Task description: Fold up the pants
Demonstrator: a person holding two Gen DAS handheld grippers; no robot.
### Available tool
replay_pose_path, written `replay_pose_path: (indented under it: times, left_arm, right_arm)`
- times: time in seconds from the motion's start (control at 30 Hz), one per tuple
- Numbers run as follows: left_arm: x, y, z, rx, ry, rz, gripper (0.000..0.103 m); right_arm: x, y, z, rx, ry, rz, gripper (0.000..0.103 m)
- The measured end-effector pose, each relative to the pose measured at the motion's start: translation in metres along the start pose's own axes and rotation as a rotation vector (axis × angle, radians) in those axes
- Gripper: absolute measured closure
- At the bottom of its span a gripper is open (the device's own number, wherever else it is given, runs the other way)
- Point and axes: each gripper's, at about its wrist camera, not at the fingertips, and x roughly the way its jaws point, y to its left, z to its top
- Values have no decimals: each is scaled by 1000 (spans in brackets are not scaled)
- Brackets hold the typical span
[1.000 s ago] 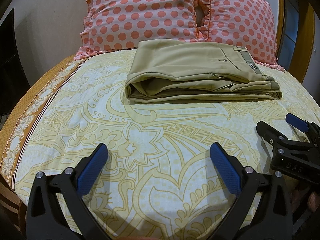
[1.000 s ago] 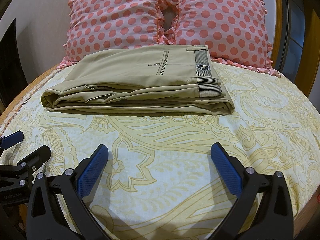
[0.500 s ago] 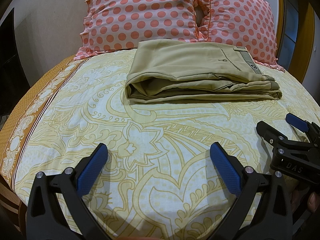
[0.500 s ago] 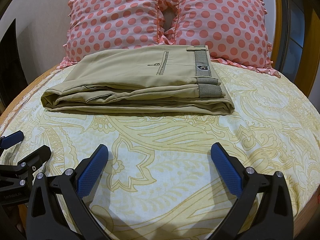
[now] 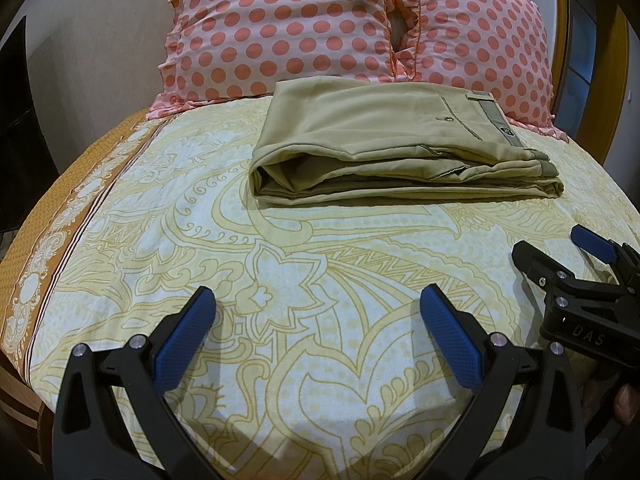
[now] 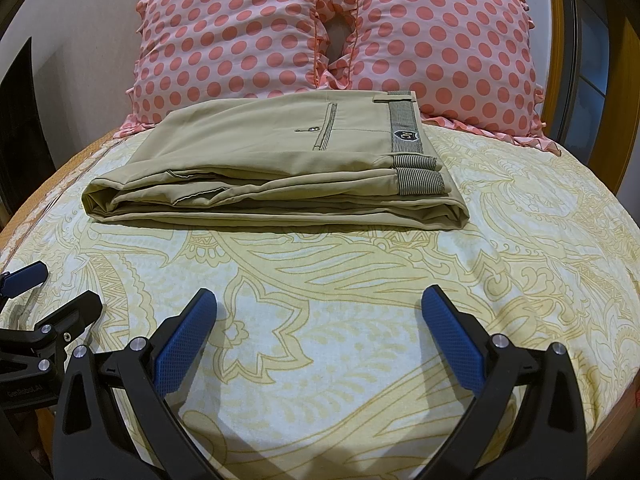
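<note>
Khaki pants lie folded in a flat rectangular stack on the bed, near the pillows; they also show in the right wrist view, waistband with a striped lining at the right. My left gripper is open and empty over the sheet, well short of the pants. My right gripper is open and empty too, beside the left one. Each gripper shows at the edge of the other's view: the right gripper and the left gripper.
Two pink polka-dot pillows lean at the head of the bed behind the pants. The yellow patterned sheet covers the bed. Its orange border marks the left edge. A wooden headboard stands at the right.
</note>
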Motion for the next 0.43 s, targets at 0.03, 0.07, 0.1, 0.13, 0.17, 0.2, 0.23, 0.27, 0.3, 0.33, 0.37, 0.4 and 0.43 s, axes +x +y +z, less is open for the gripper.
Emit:
replay_pose_path:
  times: [0.03,0.07,0.1,0.13,0.17,0.2,0.23,0.27,0.3,0.33,0.37,0.4,0.43]
  left_arm:
    - [0,0,0,1,0,0,2]
    - [0,0,0,1,0,0,2]
    - [0,0,0,0,-1,1,2]
    - [-1,0,-1,0,-3,0,2]
    - [0,0,0,1,-3,0,2]
    - [-1,0,0,2,-4,0,2]
    - [-1,0,0,2,-5,0,2]
    - [-1,0,0,2,-5,0,2]
    - [-1,0,0,2,-5,0,2]
    - [-1,0,0,2,-5,0,2]
    - [-1,0,0,3,-7,0,2]
    - [-1,0,0,3,-8,0,2]
    - [-1,0,0,4,-8,0,2]
  right_arm:
    - [0,0,0,0,0,0,1]
    - [0,0,0,0,0,0,1]
    - [0,0,0,0,0,0,1]
    - [0,0,0,0,0,0,1]
    - [0,0,0,0,0,0,1]
    - [0,0,0,1,0,-1,1]
    - [0,0,0,0,0,-1,1]
    - [0,0,0,0,0,-1,1]
    - [0,0,0,1,-1,-1,1]
    - [0,0,0,1,-1,-1,1]
    - [0,0,0,1,-1,-1,1]
    - [0,0,0,1,-1,-1,1]
    - [0,0,0,1,-1,-1,1]
